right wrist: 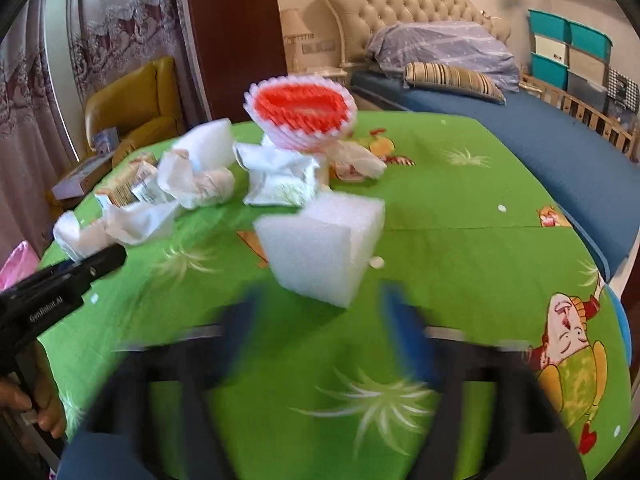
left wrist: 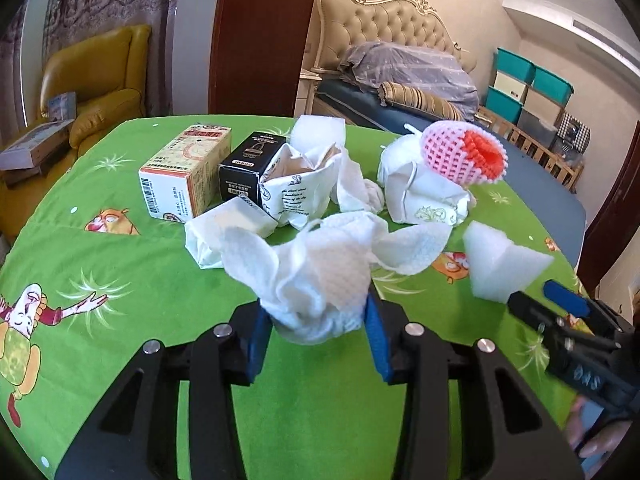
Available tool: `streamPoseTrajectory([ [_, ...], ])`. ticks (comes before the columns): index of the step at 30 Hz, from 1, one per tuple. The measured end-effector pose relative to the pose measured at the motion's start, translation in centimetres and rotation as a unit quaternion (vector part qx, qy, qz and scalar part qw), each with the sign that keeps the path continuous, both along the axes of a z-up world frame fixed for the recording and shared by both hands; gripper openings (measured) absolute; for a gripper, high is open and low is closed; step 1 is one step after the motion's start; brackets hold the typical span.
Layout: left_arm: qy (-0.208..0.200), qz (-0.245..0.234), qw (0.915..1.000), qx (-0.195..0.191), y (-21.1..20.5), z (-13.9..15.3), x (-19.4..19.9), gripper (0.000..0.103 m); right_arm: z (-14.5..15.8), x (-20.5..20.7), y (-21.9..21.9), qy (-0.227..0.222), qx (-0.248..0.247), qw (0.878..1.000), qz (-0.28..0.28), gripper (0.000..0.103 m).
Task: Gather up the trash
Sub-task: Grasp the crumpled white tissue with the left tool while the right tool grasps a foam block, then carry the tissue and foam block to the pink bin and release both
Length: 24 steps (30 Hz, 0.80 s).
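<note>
Near the table's point(left wrist: 120, 264) front edge, left gripper point(left wrist: 318, 332) clamped on crumpled tissue point(left wrist: 320, 276); right gripper point(right wrist: 320, 320) spread wide, foam block point(right wrist: 324, 244) just beyond fingertips.

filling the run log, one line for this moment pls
left claw shut on crumpled tissue | right claw open, empty | foam block ahead

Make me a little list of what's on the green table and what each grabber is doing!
table: green cartoon tablecloth
left gripper: fingers shut on the crumpled white tissue
right gripper: fingers open, nothing between them
white foam block: on the cloth just ahead of the right gripper
pink and red foam net: atop white wrappers
boxes: cream medicine box, black box
</note>
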<state>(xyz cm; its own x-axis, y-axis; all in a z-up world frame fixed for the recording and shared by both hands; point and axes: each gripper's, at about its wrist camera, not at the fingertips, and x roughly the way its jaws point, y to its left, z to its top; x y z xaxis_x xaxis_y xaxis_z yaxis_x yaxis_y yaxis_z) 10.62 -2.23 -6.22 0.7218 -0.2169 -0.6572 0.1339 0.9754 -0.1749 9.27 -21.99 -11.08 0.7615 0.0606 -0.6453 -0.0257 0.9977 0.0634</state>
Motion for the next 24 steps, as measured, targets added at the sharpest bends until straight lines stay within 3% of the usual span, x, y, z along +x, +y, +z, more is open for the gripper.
streamPoseTrajectory([
  [6,-0.009,-0.010,0.9999,0.009,-0.4,0.1,-0.8,0.041,-0.7,2.8,1.3,0.029,-0.042,0.998,-0.039,0.075],
  [8,-0.012,-0.012,0.9998,0.012,-0.4,0.0,-0.9,0.041,-1.2,3.8,1.0,0.048,-0.033,0.997,-0.046,0.068],
  [10,-0.012,-0.011,0.9998,0.010,-0.1,-0.1,-1.0,0.041,-1.4,4.1,0.6,0.054,-0.017,0.998,-0.039,0.054],
  [15,-0.014,-0.002,0.9999,0.003,0.6,-0.1,-1.1,0.041,-0.1,1.6,0.4,-0.002,-0.004,1.000,-0.015,0.052],
  [24,-0.024,0.012,0.9996,0.009,1.3,0.3,-2.1,0.041,1.1,-1.0,2.6,-0.035,0.011,0.998,0.051,0.052],
])
